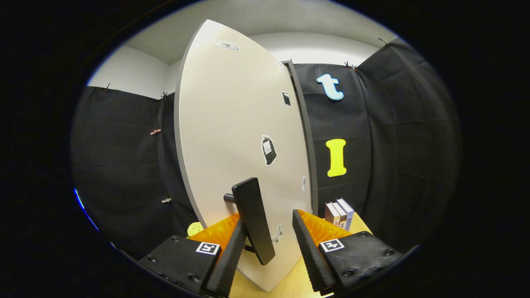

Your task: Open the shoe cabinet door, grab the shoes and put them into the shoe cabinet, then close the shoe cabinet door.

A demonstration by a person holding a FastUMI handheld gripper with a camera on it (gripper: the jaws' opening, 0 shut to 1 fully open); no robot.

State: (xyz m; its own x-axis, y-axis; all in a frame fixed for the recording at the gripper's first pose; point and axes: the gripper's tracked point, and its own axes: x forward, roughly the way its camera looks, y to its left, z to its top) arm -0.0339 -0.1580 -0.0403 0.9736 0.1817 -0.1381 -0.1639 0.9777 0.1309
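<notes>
In the gripper view, the hand-held gripper [268, 244] had its two black ribbed fingers spread apart, with orange padding showing behind each of them. The shoe cabinet door [232, 132], a broad pale grey panel, stood just ahead and rose high above the fingers, its face turned towards the camera. A black bar handle [253, 220] stuck out from the lower part of that door on a short black post. The handle sat in the gap between the fingers, close against the inner side of the left finger [227, 260]; whether that finger actually touched it could not be told. The right finger [310, 252] stood clearly apart from the handle, so nothing was pinched. Several small stickers [269, 150] dotted the door's face. A dark strip [304, 132] ran along the door's right side, which may have been the cabinet's frame or the door's own edge. Beyond the right finger, a few books [339, 213] stood upright together on the yellowish table [290, 285]. A small yellow-green object [194, 228] lay just beyond the left finger, too hidden to identify.
</notes>
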